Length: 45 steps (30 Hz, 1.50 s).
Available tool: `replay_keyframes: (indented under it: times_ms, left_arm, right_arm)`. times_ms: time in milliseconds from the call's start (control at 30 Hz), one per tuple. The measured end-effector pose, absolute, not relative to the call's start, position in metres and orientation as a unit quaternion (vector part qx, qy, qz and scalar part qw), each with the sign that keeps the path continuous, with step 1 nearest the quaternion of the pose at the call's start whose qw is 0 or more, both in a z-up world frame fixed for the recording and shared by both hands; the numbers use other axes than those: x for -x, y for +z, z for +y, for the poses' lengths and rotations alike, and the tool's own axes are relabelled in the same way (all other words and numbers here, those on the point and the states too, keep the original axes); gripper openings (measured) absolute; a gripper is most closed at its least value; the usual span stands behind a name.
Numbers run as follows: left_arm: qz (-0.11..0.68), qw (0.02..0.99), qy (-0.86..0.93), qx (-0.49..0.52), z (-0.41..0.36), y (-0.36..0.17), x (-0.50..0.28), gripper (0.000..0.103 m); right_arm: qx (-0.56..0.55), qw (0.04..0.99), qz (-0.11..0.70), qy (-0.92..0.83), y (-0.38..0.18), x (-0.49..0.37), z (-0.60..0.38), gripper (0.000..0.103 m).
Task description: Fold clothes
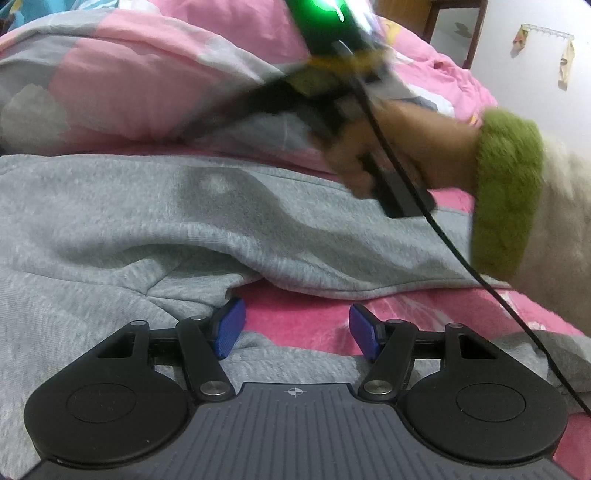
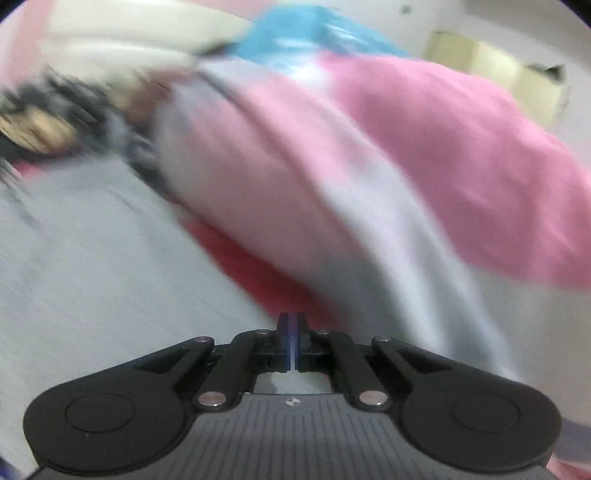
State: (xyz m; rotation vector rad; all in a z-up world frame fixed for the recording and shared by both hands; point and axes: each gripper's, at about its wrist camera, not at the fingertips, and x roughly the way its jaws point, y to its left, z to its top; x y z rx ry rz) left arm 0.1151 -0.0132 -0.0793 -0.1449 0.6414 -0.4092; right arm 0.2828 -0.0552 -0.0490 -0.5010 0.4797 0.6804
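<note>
A grey sweatshirt (image 1: 155, 221) lies crumpled across the pink bed sheet (image 1: 306, 314) in the left wrist view. My left gripper (image 1: 295, 328) hovers low over its near edge, open, with only sheet and a bit of grey cloth below the gap between its blue pads (image 1: 229, 326). Past the garment, a hand (image 1: 391, 147) in a green-cuffed sleeve (image 1: 506, 192) holds the blurred right gripper device. In the right wrist view my right gripper (image 2: 292, 332) is shut, pads together with nothing visible between them, above the blurred grey sweatshirt (image 2: 92, 277).
A pink and grey quilt (image 1: 129, 85) is heaped behind the garment. A black cable (image 1: 458, 254) hangs from the right device across the right side. A white wall (image 1: 535, 81) with hooks stands at the far right; blue fabric (image 2: 306, 33) shows at the back.
</note>
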Motion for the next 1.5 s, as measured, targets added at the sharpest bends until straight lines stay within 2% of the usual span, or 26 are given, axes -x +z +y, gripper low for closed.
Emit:
replay_keyframes:
  times_ms: [100, 200, 300, 400, 500, 567, 667, 733, 867, 933, 1067, 1267, 1500]
  left_arm:
    - [0.312, 0.926, -0.2, 0.073, -0.012, -0.08, -0.114, 0.063]
    - [0.311, 0.926, -0.202, 0.076, -0.012, -0.081, -0.114, 0.064]
    - [0.311, 0.925, -0.203, 0.08, -0.01, -0.081, -0.113, 0.064]
    - [0.311, 0.925, -0.203, 0.083, -0.009, -0.081, -0.113, 0.064]
    - [0.312, 0.924, -0.204, 0.085, -0.009, -0.081, -0.113, 0.064]
    - [0.312, 0.924, -0.204, 0.085, -0.01, -0.081, -0.113, 0.065]
    - [0.31, 0.924, -0.206, 0.088, -0.009, -0.082, -0.112, 0.065]
    - [0.31, 0.923, -0.209, 0.093, -0.007, -0.082, -0.113, 0.066]
    - [0.309, 0.921, -0.215, 0.1, -0.005, -0.083, -0.113, 0.068]
    - [0.309, 0.92, -0.217, 0.101, -0.005, -0.083, -0.113, 0.069]
    - [0.31, 0.92, -0.217, 0.1, -0.006, -0.082, -0.114, 0.069]
    - [0.311, 0.919, -0.219, 0.099, -0.005, -0.082, -0.118, 0.072]
    - [0.303, 0.923, -0.214, 0.103, -0.004, -0.08, -0.114, 0.077]
  right_arm:
    - [0.221, 0.849, 0.284, 0.388, -0.056, -0.296, -0.017, 0.001]
    - [0.234, 0.832, 0.338, 0.373, -0.089, -0.329, 0.025, 0.0]
    - [0.258, 0.85, 0.319, 0.329, -0.092, -0.349, 0.054, 0.0]
    - [0.254, 0.856, 0.318, 0.319, -0.069, -0.345, 0.067, 0.0]
    - [0.209, 0.845, 0.323, 0.371, -0.036, -0.323, 0.062, 0.0]
    - [0.178, 0.821, 0.359, 0.406, -0.029, -0.318, 0.067, 0.0]
    - [0.165, 0.789, 0.42, 0.416, -0.053, -0.33, 0.084, 0.0]
    - [0.183, 0.799, 0.415, 0.395, -0.079, -0.348, 0.107, 0.0]
    - [0.144, 0.836, 0.408, 0.337, -0.071, -0.372, 0.118, 0.0]
    - [0.161, 0.834, 0.401, 0.342, -0.06, -0.358, 0.113, 0.0]
    - [0.17, 0.842, 0.371, 0.352, -0.023, -0.322, 0.074, 0.001]
    - [0.126, 0.889, 0.329, 0.292, 0.055, -0.289, -0.029, 0.01]
    - [0.045, 0.945, 0.271, 0.179, 0.118, -0.217, -0.187, 0.011]
